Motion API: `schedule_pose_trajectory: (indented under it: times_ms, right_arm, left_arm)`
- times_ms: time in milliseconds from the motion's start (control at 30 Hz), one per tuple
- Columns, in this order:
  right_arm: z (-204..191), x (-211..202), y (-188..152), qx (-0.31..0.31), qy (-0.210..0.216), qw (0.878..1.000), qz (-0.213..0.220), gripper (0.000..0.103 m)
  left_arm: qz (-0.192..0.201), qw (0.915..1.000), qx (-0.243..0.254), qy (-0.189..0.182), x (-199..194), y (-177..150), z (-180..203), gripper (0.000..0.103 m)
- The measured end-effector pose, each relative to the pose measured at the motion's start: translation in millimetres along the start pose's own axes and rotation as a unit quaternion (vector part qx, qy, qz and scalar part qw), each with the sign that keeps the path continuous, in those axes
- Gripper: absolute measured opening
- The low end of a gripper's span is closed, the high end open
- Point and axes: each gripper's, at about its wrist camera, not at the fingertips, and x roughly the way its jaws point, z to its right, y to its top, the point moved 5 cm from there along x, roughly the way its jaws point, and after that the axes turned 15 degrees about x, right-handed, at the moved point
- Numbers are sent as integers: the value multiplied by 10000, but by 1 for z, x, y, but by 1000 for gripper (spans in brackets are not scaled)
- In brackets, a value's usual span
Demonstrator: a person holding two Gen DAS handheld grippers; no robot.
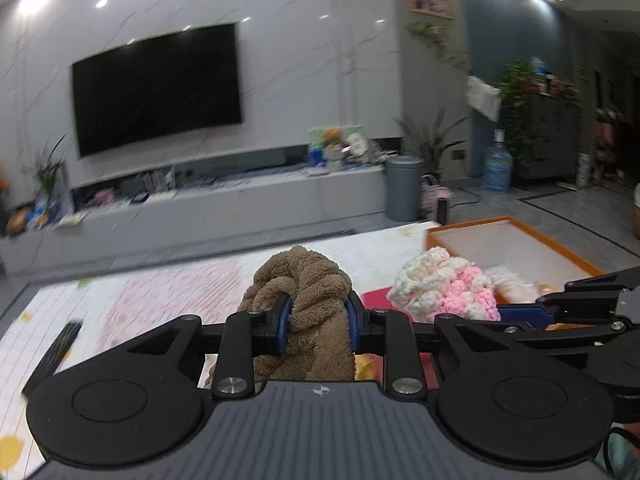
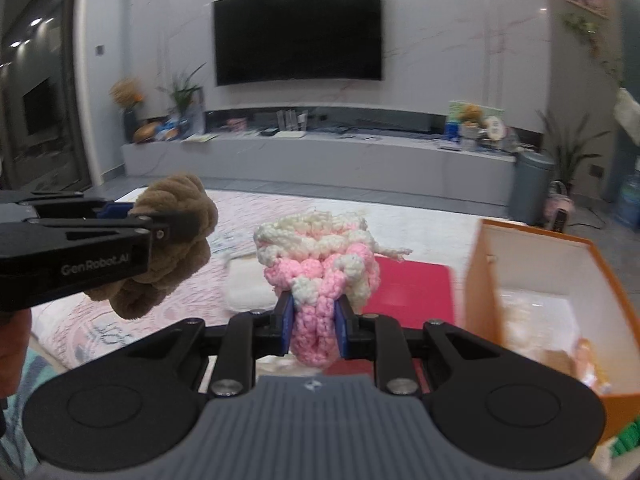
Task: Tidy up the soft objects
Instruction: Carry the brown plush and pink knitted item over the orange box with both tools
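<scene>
My left gripper [image 1: 319, 322] is shut on a bunched brown fleece cloth [image 1: 308, 280], held up off the floor mat. In the right wrist view the same brown cloth [image 2: 172, 256] hangs at the left in the left gripper [image 2: 176, 232]. My right gripper [image 2: 313, 326] is shut on a pink and cream knitted piece [image 2: 320, 256], which bulges above the blue pads. That knitted piece [image 1: 444, 288] also shows right of the brown cloth in the left wrist view, with the right gripper [image 1: 516, 314] reaching in from the right edge. An orange box [image 2: 560, 272] with a white inside stands open at the right.
A red mat [image 2: 412, 284] lies on the pale patterned floor mat [image 2: 120, 320] beside the orange box [image 1: 508, 240]. A dark remote [image 1: 56, 352] lies at the left on the mat. Beyond stand a TV wall, a low cabinet, a grey bin [image 1: 404, 188] and a water jug [image 1: 498, 168].
</scene>
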Motion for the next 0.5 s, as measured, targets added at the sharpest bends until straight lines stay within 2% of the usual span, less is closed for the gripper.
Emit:
schedule_pose_trajectory:
  times_ms: [233,500]
  right_arm:
    - [58,-24,15,329,-508,9977,303,20]
    - [136,-26,40,707,-861,9933,304,20]
  left_arm:
    - [417,9955,722,-444,20,44,56,31]
    - [707,9816,1359,-1139,59,84,118,31]
